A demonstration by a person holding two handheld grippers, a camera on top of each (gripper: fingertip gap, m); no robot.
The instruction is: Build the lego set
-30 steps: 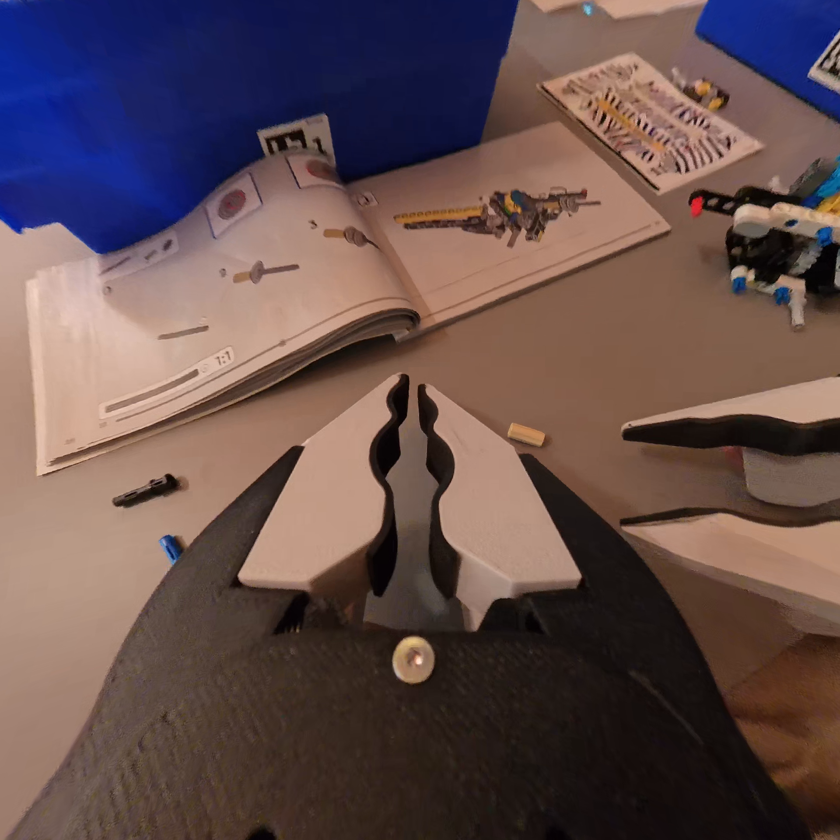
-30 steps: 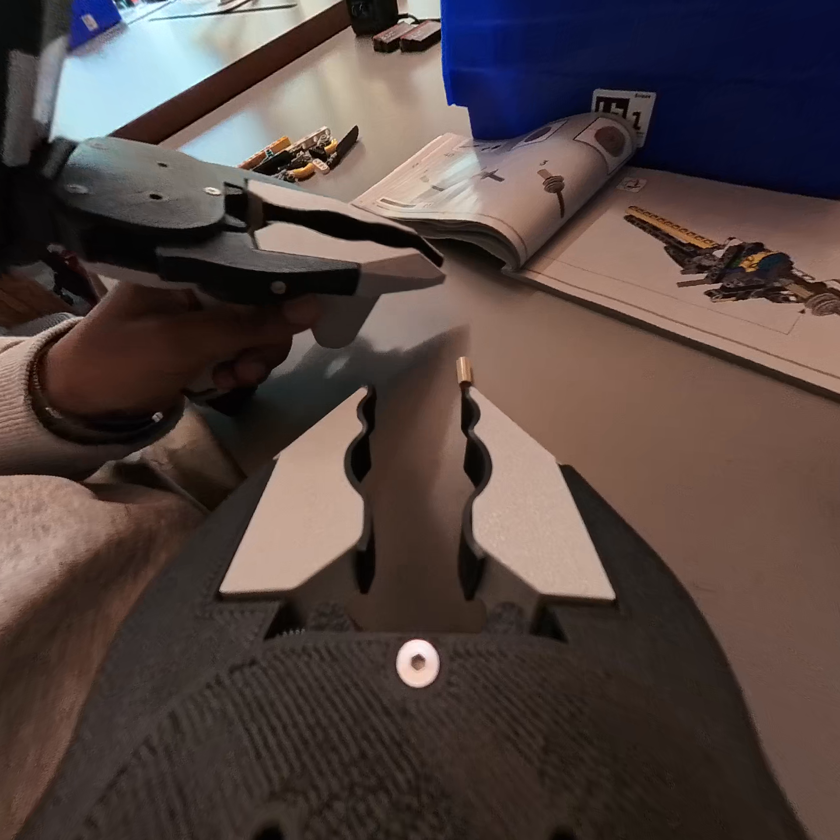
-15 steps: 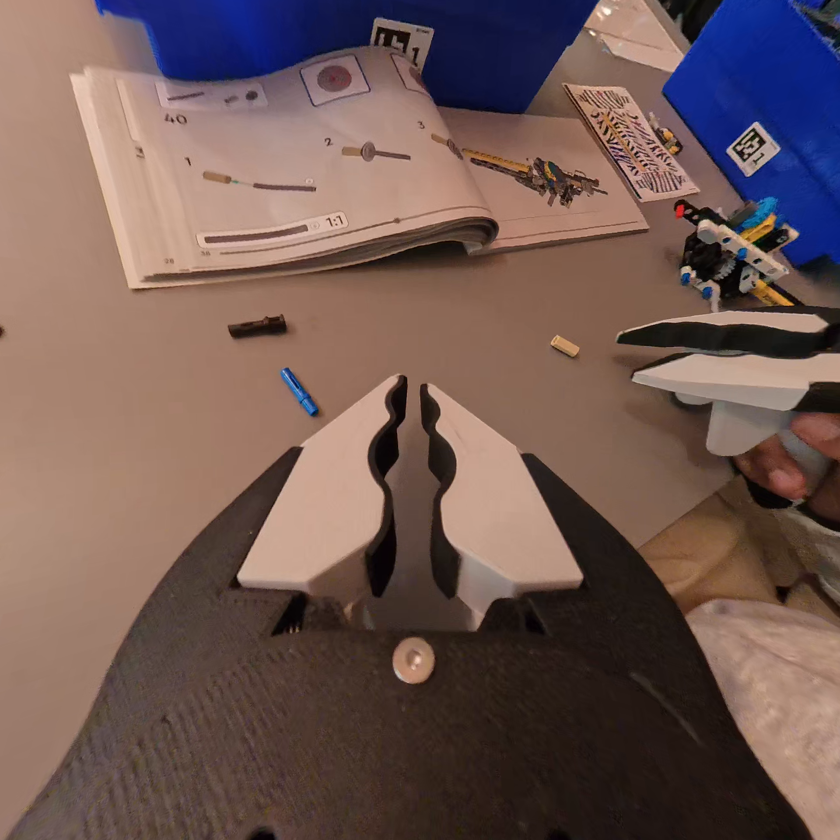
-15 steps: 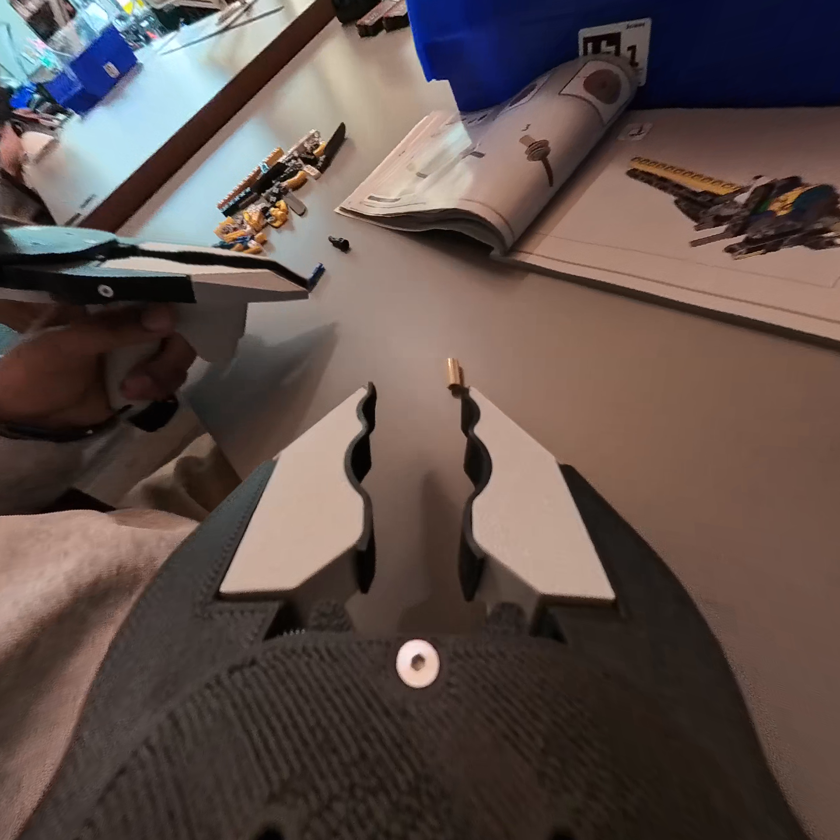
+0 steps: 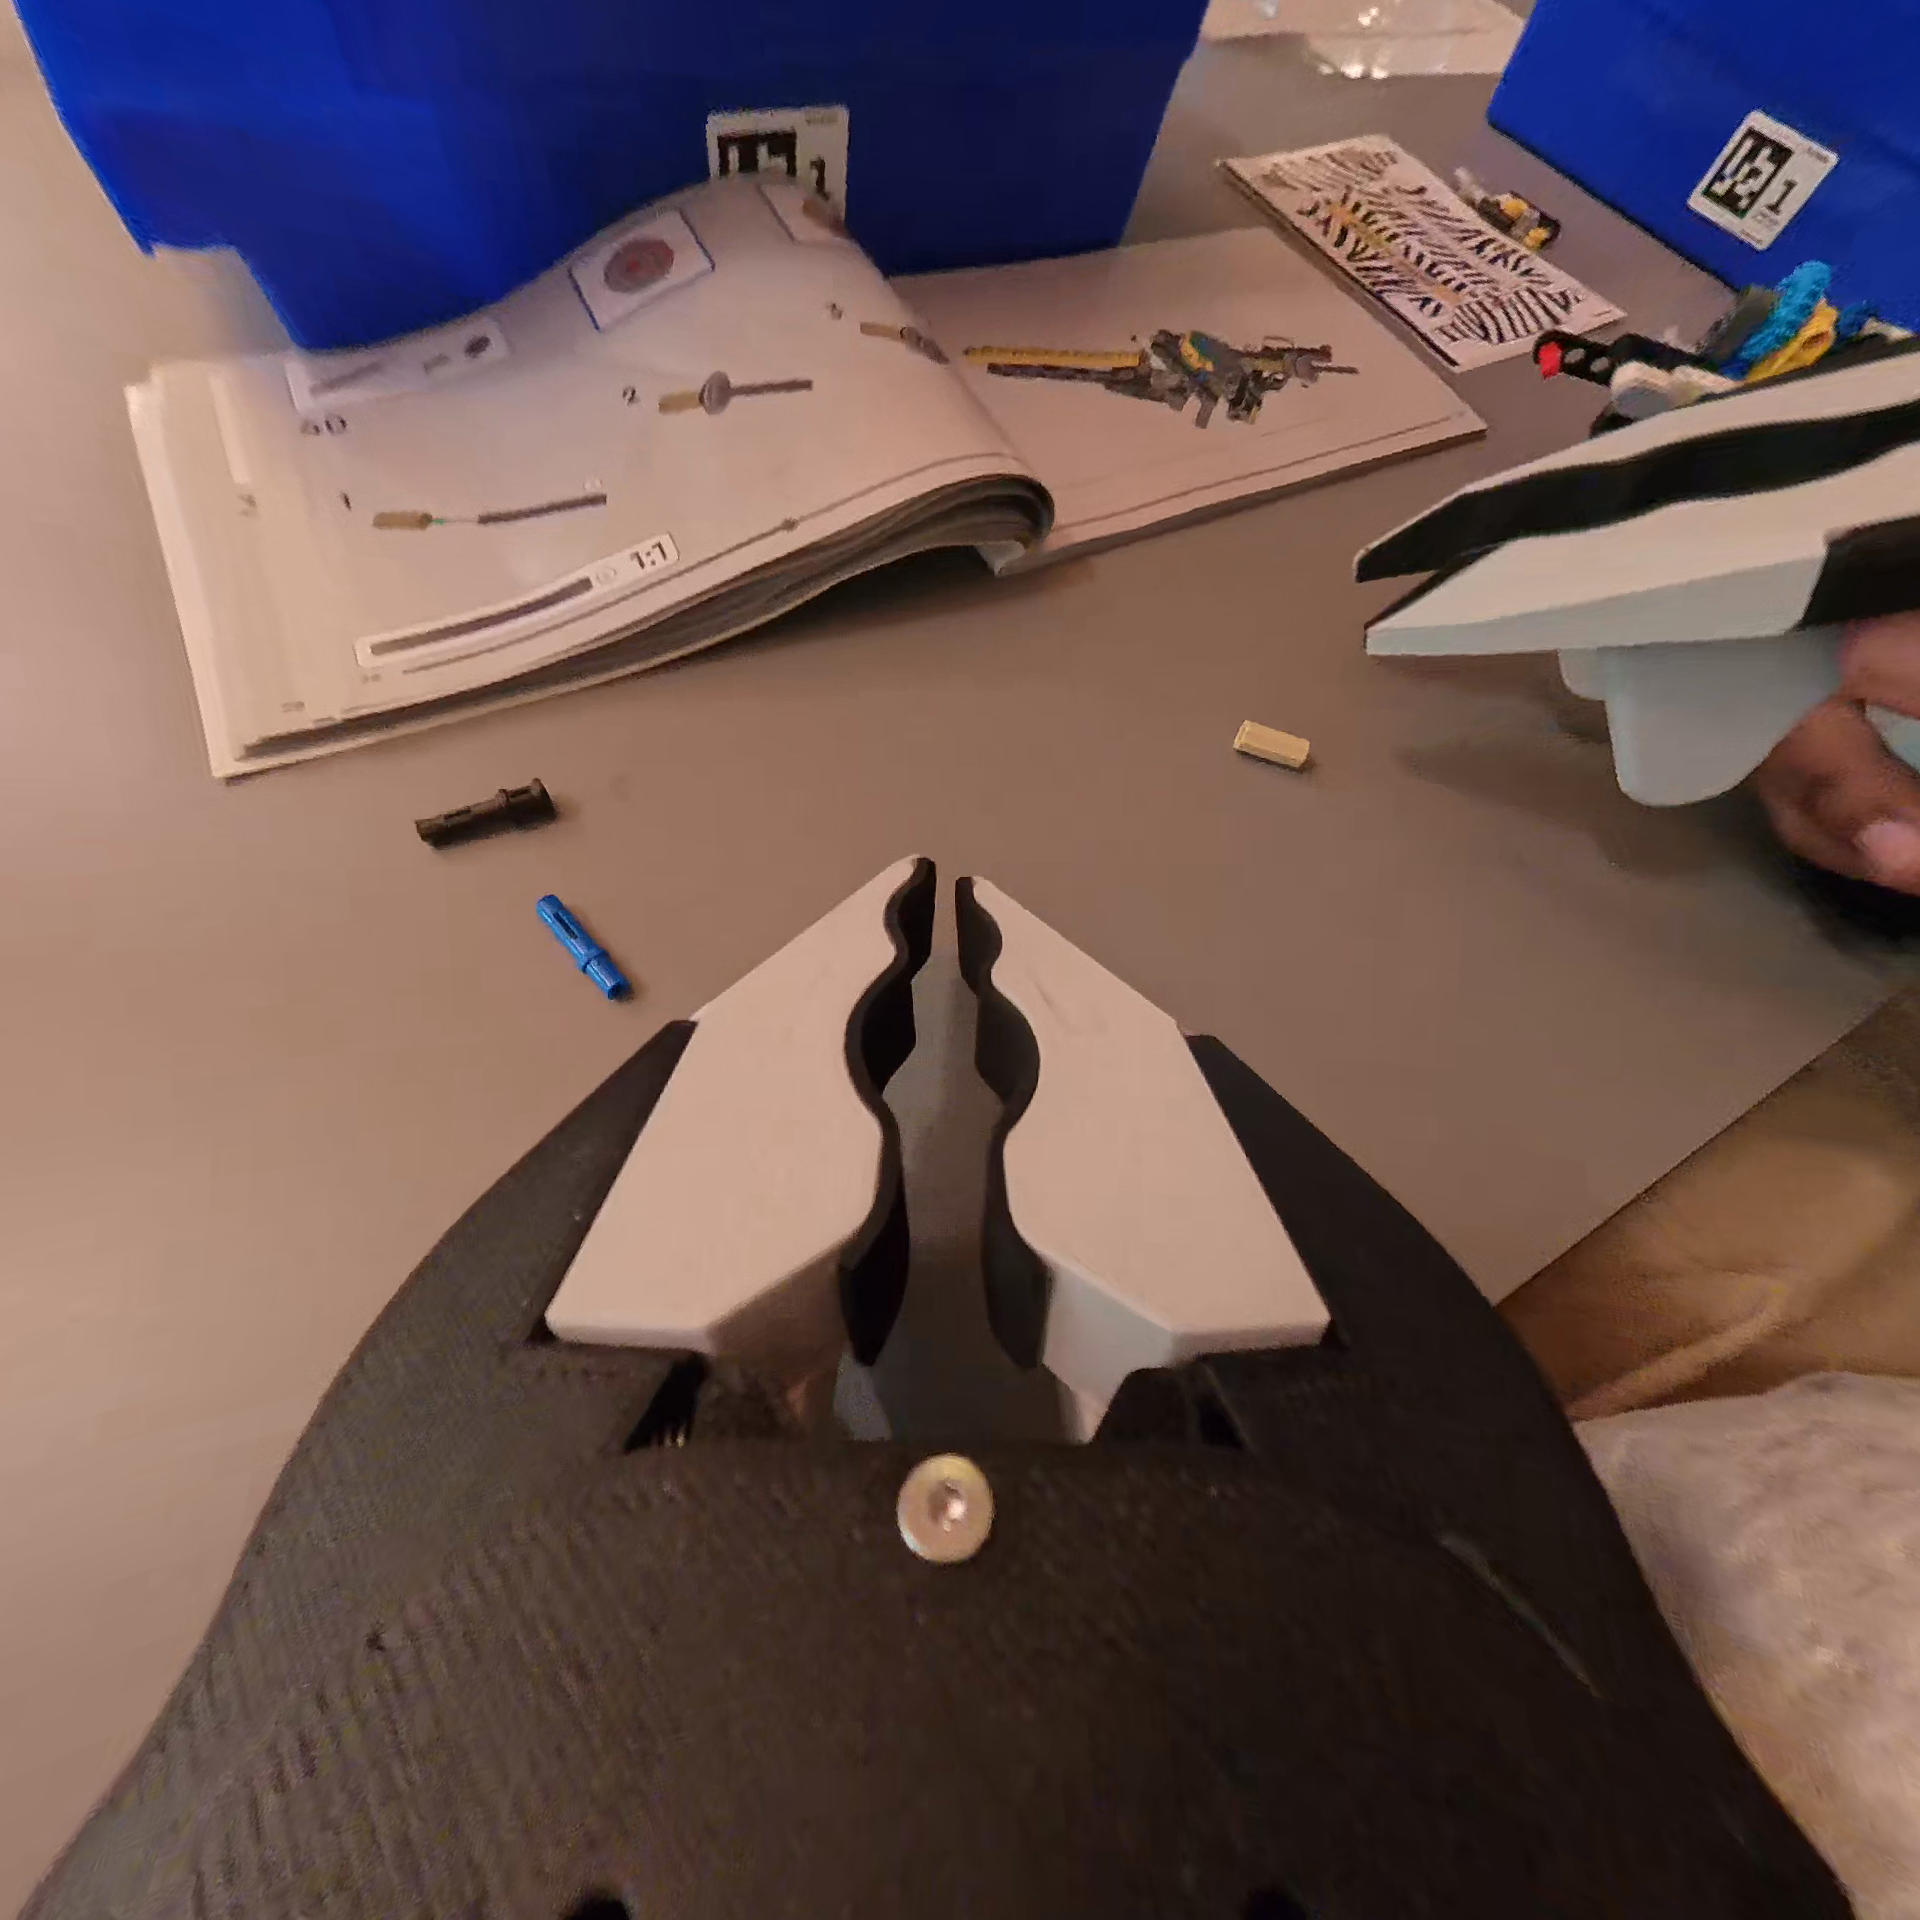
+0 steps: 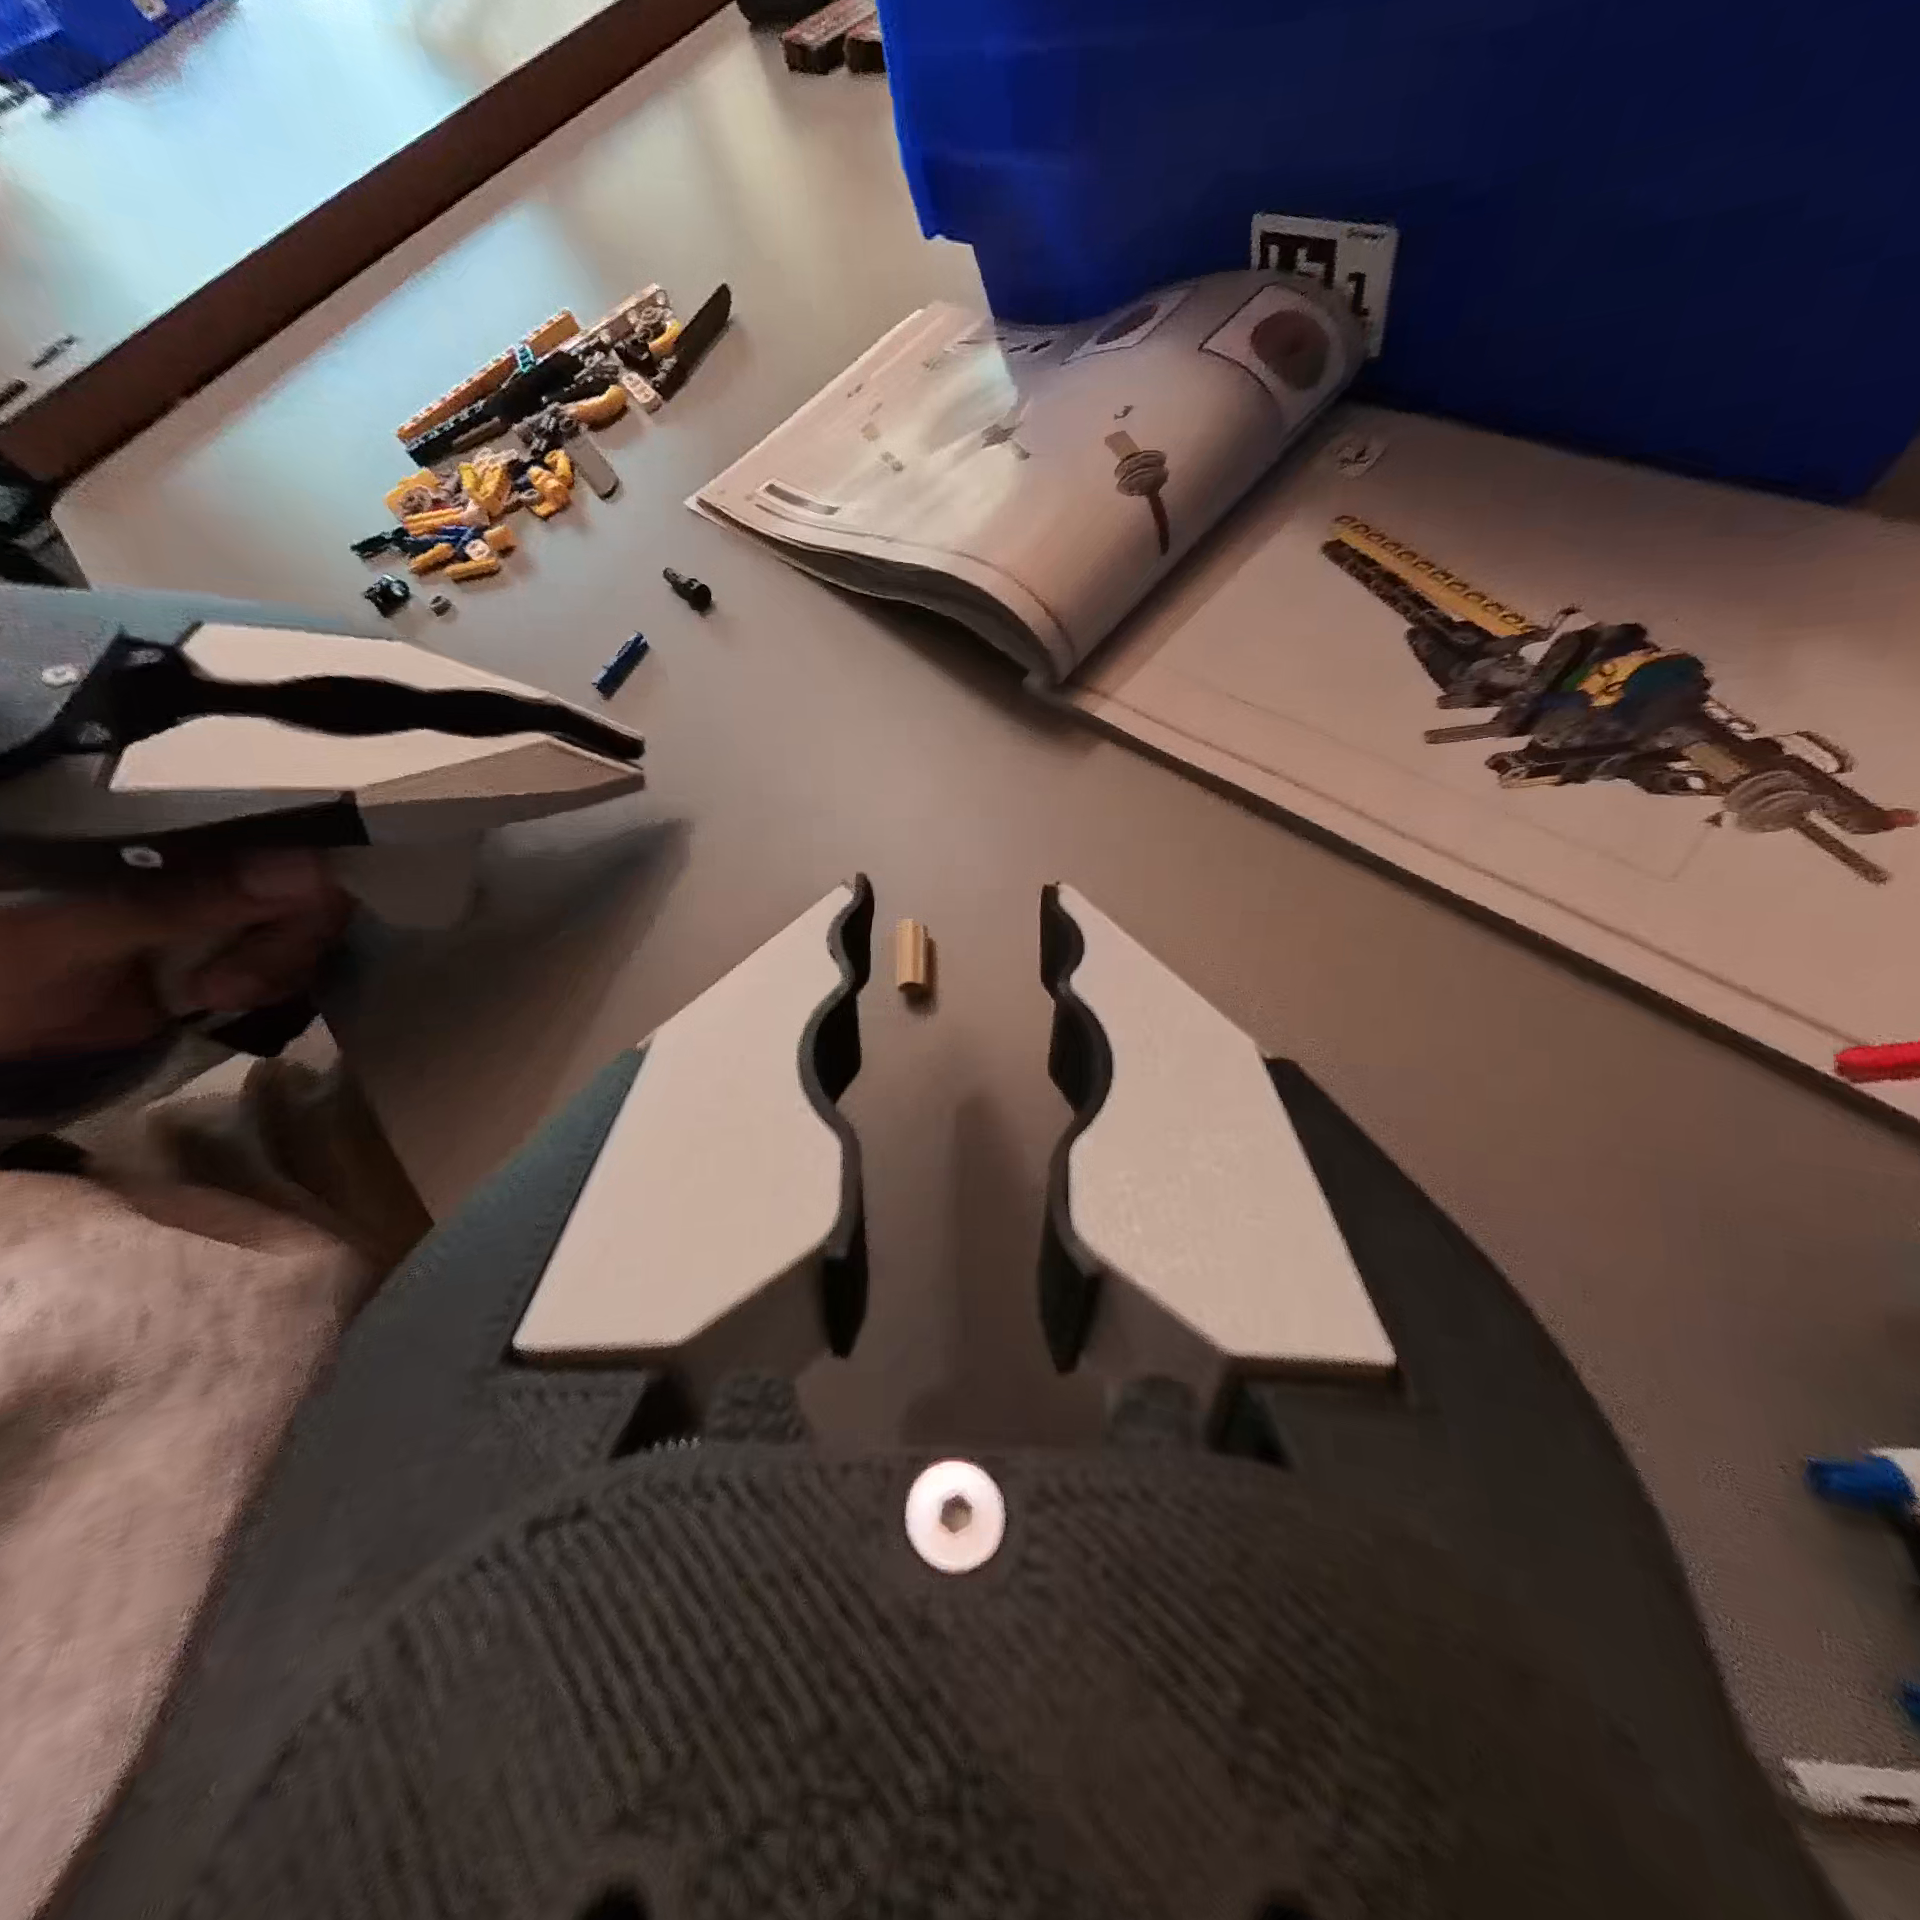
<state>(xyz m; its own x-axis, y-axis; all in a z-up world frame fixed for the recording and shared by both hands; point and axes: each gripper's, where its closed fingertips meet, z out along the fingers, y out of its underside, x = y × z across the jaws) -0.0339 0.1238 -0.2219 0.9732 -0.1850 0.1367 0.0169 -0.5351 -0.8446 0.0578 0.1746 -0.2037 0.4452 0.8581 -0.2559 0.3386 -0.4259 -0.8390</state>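
While the left gripper (image 5: 937,883) hangs nearly closed and empty, near the blue pin (image 5: 582,948) and black pin (image 5: 485,814), the right gripper (image 6: 951,902) is spread wide around the tan piece (image 6: 914,958) lying on the table (image 6: 1455,1143) just inside its left finger. The step in hand looks like picking up that piece; next, the right gripper should centre and close on it.

I see printed step numbers and a scale mark on the open booklet (image 5: 582,468), a white tag (image 5: 777,156) bearing a black square code and a digit on the near bin (image 5: 520,125), and a second tag (image 5: 1761,177) of that kind on the right bin (image 5: 1662,62).
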